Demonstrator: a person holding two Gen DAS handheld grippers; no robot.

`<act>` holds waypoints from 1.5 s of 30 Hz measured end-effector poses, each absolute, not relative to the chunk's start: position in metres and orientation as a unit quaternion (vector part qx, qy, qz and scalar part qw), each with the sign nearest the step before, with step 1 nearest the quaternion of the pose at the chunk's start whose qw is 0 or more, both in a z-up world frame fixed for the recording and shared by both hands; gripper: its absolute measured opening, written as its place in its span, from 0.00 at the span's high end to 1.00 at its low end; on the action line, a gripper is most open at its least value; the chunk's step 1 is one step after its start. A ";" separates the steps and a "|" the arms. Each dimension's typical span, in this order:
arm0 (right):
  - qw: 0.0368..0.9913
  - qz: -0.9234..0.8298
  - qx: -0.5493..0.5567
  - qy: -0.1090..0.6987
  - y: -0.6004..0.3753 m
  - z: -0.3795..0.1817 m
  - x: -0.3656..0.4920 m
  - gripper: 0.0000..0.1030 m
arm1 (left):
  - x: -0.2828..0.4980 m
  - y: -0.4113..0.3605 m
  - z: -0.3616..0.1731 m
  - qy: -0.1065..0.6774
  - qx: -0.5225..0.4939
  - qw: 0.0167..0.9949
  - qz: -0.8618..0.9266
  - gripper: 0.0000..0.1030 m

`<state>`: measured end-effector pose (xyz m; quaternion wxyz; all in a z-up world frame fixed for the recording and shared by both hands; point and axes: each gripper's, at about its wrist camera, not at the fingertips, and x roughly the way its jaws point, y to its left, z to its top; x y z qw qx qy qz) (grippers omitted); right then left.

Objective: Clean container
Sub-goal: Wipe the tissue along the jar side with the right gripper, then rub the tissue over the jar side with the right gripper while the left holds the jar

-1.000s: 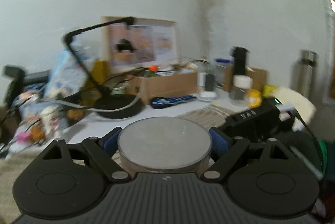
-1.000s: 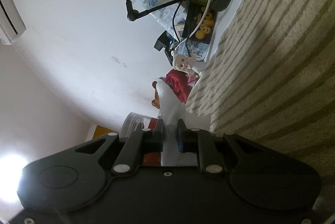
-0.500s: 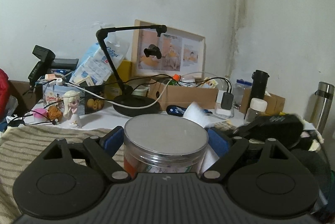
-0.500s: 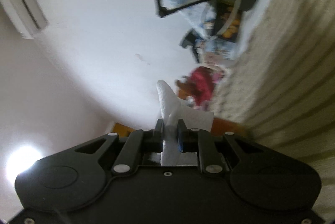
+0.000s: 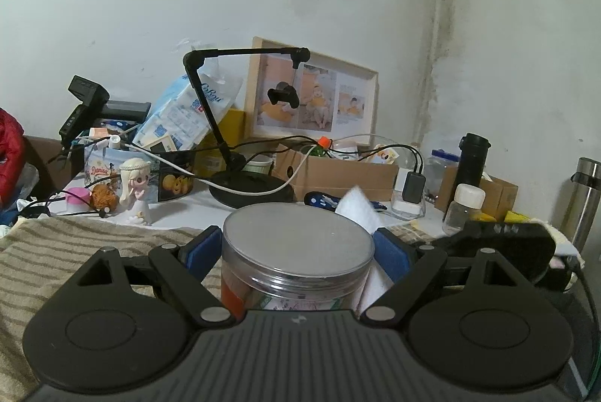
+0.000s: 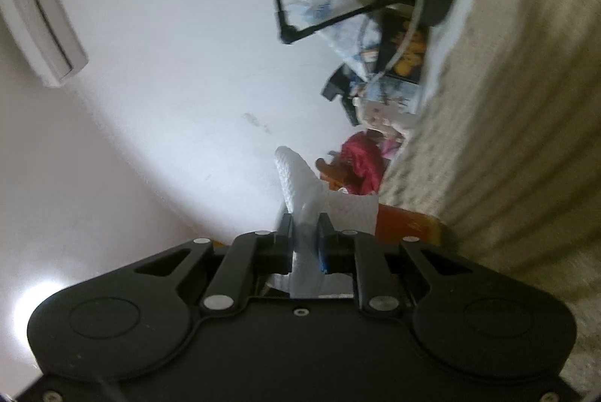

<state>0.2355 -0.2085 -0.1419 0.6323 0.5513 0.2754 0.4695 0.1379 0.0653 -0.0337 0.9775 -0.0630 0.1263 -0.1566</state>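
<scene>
My left tongs (image 5: pixel 298 248) clamp the lidded clear jar (image 5: pixel 296 267) steady; right tongs (image 6: pixel 305 240) pinch a paper towel (image 6: pixel 300 184) for wiping.

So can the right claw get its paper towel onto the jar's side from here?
Probably yes. The right claw is shut on the paper towel, and in the left view the towel already sits against the right side of the jar held by the left claw; nothing lies between them.

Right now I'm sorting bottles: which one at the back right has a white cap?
The small clear bottle beside the taller black flask; the steel flask stands farther right.
</scene>
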 end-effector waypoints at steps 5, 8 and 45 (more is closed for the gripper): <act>0.637 0.449 0.554 0.292 -0.210 -0.153 0.232 0.87 | 0.137 0.064 -0.034 0.126 -0.064 0.978 -0.152 0.15; 0.641 0.437 0.554 0.301 -0.210 -0.156 0.230 0.87 | 0.136 0.063 -0.035 0.126 -0.065 0.979 -0.149 0.15; 0.692 0.420 0.507 0.296 -0.201 -0.135 0.224 0.86 | 0.136 0.083 -0.037 0.120 -0.105 0.975 -0.155 0.15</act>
